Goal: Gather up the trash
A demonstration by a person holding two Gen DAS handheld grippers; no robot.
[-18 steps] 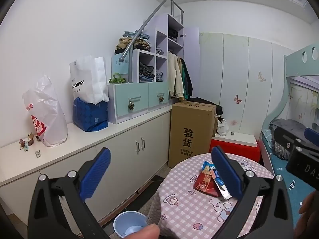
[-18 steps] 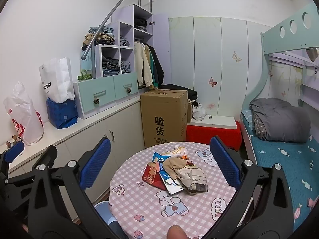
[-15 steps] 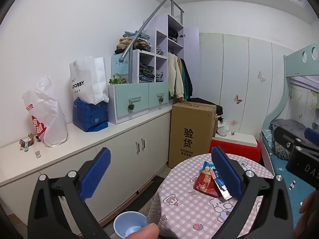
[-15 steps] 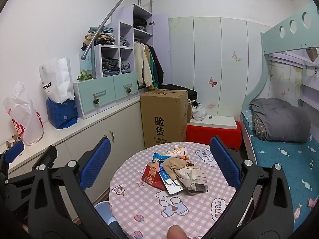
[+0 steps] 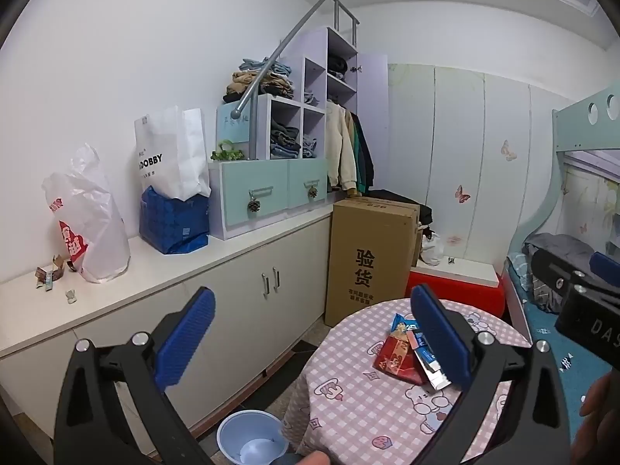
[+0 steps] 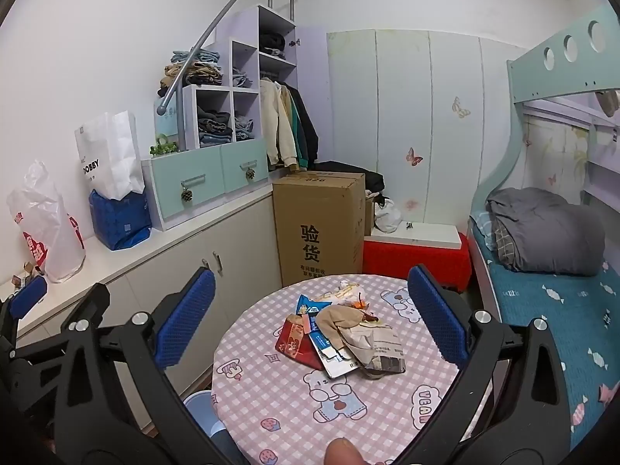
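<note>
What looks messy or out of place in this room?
A heap of crumpled wrappers lies on the round table, clearly litter rather than tableware. More small scraps sit on the white counter beside a plastic bag.

A child's bedroom at home: a bunk bed [image 6: 550, 283], butterfly-decorated wardrobe doors [image 6: 414, 124] and shelves of folded clothes [image 6: 217, 124].
</note>
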